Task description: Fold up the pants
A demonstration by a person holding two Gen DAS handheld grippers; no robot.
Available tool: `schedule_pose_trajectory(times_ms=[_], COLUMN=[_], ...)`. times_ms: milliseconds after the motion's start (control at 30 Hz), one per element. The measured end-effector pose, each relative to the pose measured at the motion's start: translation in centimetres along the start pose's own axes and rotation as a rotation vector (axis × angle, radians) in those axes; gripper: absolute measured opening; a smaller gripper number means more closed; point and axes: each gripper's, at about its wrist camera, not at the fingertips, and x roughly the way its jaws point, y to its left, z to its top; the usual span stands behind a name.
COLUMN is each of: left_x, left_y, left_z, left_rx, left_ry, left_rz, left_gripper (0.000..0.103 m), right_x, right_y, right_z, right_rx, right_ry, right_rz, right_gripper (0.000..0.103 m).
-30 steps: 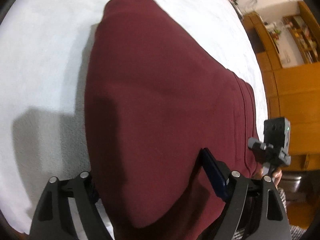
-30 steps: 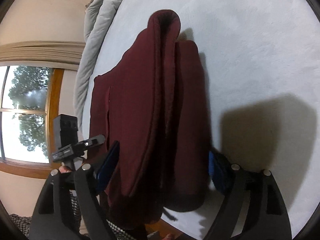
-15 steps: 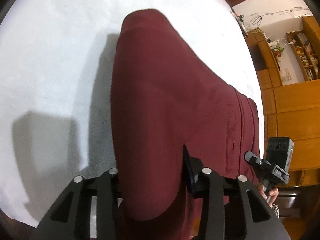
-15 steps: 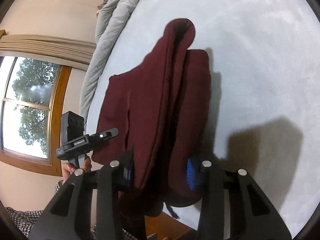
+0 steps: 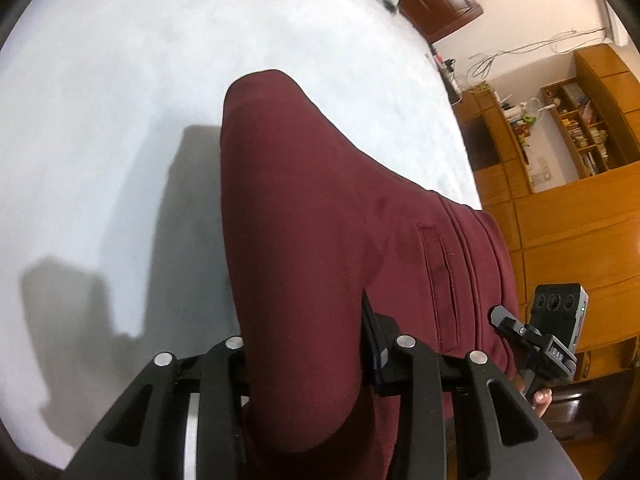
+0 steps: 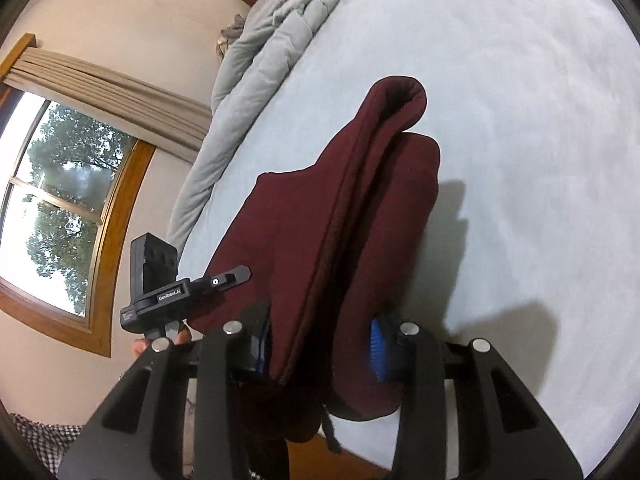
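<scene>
The maroon pants [image 5: 328,216] lie folded lengthwise on the white bed, with one end raised off it. My left gripper [image 5: 304,344] is shut on the near edge of the cloth, which bulges up between the fingers. A welt pocket and the waistband [image 5: 476,248] show at the right. In the right wrist view the pants [image 6: 344,208] show as stacked layers with a rolled far end. My right gripper [image 6: 320,344] is shut on that thick stack, blue pads [image 6: 376,344] pressing both sides. Each view shows the other gripper beside the pants.
The white bed cover [image 5: 120,100] spreads left and ahead. A grey duvet [image 6: 272,52] lies bunched at the bed's far edge. Wooden cabinets and shelves [image 5: 580,160] stand on one side, a window with curtains [image 6: 60,200] on the other.
Both grippers closed from wide open onto the near end of the pants. Both have then risen and drawn back, lifting that end off the bed.
</scene>
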Motion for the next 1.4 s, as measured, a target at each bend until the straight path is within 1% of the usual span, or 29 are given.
schedule_pose_trajectory(times_ms=[133, 233, 333, 433, 500, 600, 633, 667, 733, 800, 867, 933, 967, 1000, 1067, 1167, 1233, 1300, 1333, 1400], left_x=[1.0, 2.0, 3.6, 4.7, 5.9, 7.7, 8.3, 8.7, 8.9, 9.1, 9.0, 8.6, 8.3, 7.9, 6.9, 5.2, 4.1, 2.9, 2.0, 0.5], left_y=[-1.8, -2.2, -2.5, -2.0, -1.6, -0.2, -0.3, 0.2, 1.0, 1.5, 1.7, 2.0, 2.2, 2.4, 2.2, 2.3, 1.8, 0.9, 0.2, -1.5], left_z=[2.9, 5.2, 7.6, 9.0, 9.6, 9.5, 9.3, 9.0, 8.6, 8.1, 7.7, 7.4, 7.4, 7.2, 6.8, 5.7, 5.0, 4.4, 4.1, 3.8], left_rx=[0.021, 0.040, 0.057, 0.067, 0.068, 0.064, 0.063, 0.060, 0.059, 0.072, 0.074, 0.062, 0.060, 0.060, 0.068, 0.092, 0.105, 0.109, 0.116, 0.143], left_ry=[-0.032, -0.054, -0.074, -0.075, -0.062, -0.026, -0.022, -0.021, -0.022, -0.022, -0.026, -0.021, -0.020, -0.018, -0.022, -0.032, -0.049, -0.077, -0.103, -0.149], left_rz=[-0.001, 0.019, 0.048, 0.070, 0.089, 0.126, 0.134, 0.130, 0.120, 0.125, 0.129, 0.130, 0.137, 0.142, 0.144, 0.173, 0.198, 0.232, 0.245, 0.230], left_gripper=[0.035, 0.035, 0.035, 0.035, 0.035, 0.036, 0.037, 0.040, 0.044, 0.051, 0.057, 0.063, 0.068, 0.069, 0.069, 0.069, 0.069, 0.066, 0.066, 0.066], right_x=[-0.5, 0.2, 1.1, 2.6, 3.8, 5.6, 6.2, 6.4, 6.6, 6.6, 6.3, 5.8, 5.4, 5.0, 3.8, 1.7, 0.3, -1.2, -1.5, -2.2], right_y=[-0.6, -1.6, -3.4, -5.5, -6.6, -9.4, -9.8, -10.7, -11.7, -12.1, -12.4, -12.5, -12.5, -12.5, -12.1, -11.3, -10.2, -8.3, -7.3, -5.3], right_z=[3.7, 6.5, 8.9, 10.6, 10.9, 10.7, 10.6, 10.3, 9.6, 9.1, 8.3, 7.7, 7.4, 7.1, 6.4, 5.2, 4.7, 4.4, 4.4, 4.5], right_rx=[-0.027, -0.036, -0.018, 0.005, 0.029, 0.077, 0.085, 0.099, 0.118, 0.117, 0.125, 0.146, 0.152, 0.153, 0.152, 0.143, 0.122, 0.066, 0.042, 0.001], right_ry=[-0.027, -0.034, -0.042, -0.044, -0.035, 0.001, 0.006, 0.006, -0.001, -0.011, -0.018, -0.029, -0.034, -0.037, -0.056, -0.090, -0.117, -0.145, -0.154, -0.179], right_rz=[-0.026, -0.050, -0.057, -0.069, -0.075, -0.115, -0.126, -0.126, -0.096, -0.104, -0.103, -0.087, -0.087, -0.090, -0.107, -0.158, -0.190, -0.243, -0.236, -0.198], right_gripper=[0.036, 0.036, 0.036, 0.036, 0.036, 0.039, 0.040, 0.043, 0.049, 0.061, 0.068, 0.069, 0.071, 0.071, 0.071, 0.071, 0.071, 0.071, 0.071, 0.071])
